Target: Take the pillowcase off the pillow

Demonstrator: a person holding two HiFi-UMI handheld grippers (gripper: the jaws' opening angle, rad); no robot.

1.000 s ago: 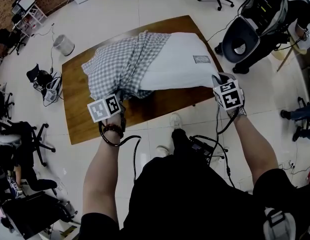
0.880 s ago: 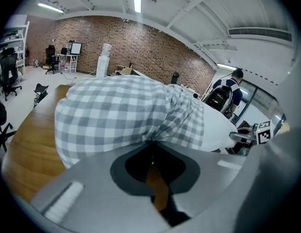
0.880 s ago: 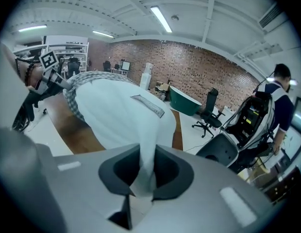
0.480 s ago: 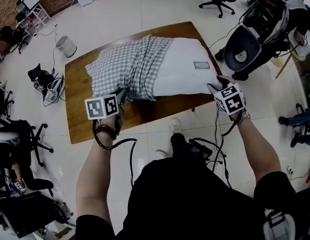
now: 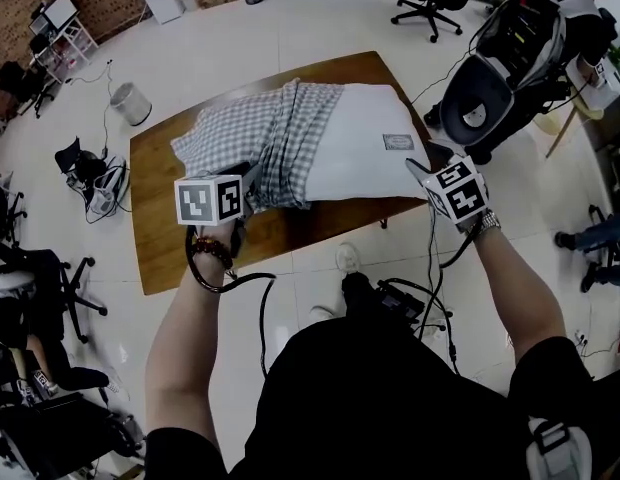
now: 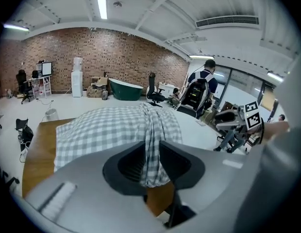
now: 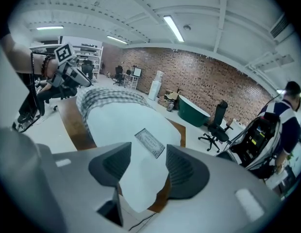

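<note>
left gripper (image 6: 151,165), jaws just eased wider, pinches a fold of checked pillowcase (image 5: 235,138) — bunched over the nine o'clock half of the pillow (image 5: 365,148). three o'clock half lies bare; right gripper (image 7: 141,166), jaws just spread, straddles its corner without gripping — roughly half stripped, i judge.

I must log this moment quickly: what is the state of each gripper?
Left gripper: closed on the checked pillowcase, jaws just opening.
Right gripper: open, just opened further; pillow between jaws, ungripped.
</note>
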